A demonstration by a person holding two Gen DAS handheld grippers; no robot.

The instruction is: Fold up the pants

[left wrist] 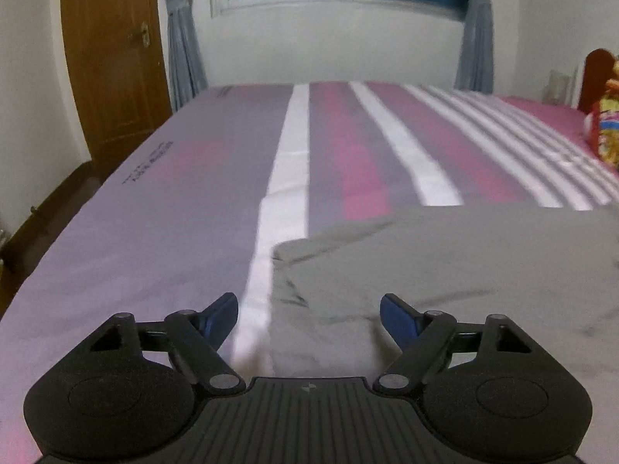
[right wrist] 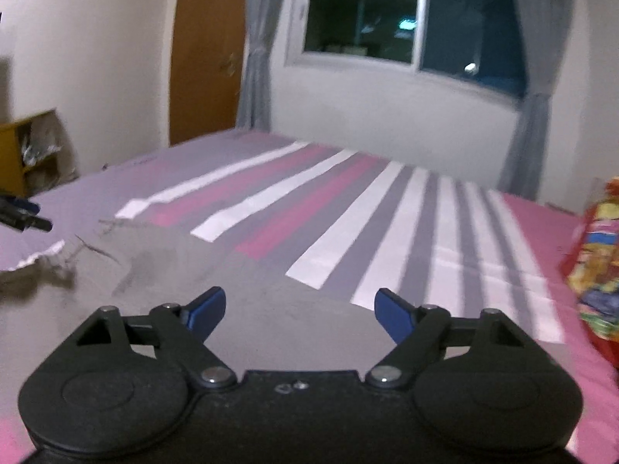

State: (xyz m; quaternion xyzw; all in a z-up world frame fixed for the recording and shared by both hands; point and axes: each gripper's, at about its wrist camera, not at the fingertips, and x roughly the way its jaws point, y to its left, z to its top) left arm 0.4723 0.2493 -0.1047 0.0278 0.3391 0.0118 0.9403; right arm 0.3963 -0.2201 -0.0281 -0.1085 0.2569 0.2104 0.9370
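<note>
Grey pants (left wrist: pixel 445 263) lie spread flat on the striped bed. In the left wrist view my left gripper (left wrist: pixel 308 317) is open and empty, its blue fingertips (left wrist: pixel 220 315) wide apart just above the pants' left edge. In the right wrist view the pants (right wrist: pixel 247 301) fill the lower left, with wrinkles at their far left end. My right gripper (right wrist: pixel 300 311) is open and empty above the cloth near its right edge. The tip of the left gripper (right wrist: pixel 23 218) shows at the left border.
The bed sheet (left wrist: pixel 174 201) has grey, pink and white stripes. A colourful red bag (right wrist: pixel 595 263) sits at the right side of the bed. A wooden door (left wrist: pixel 112 62), curtains and a window (right wrist: pixel 406 15) stand behind. A yellow shelf (right wrist: pixel 23 154) is at far left.
</note>
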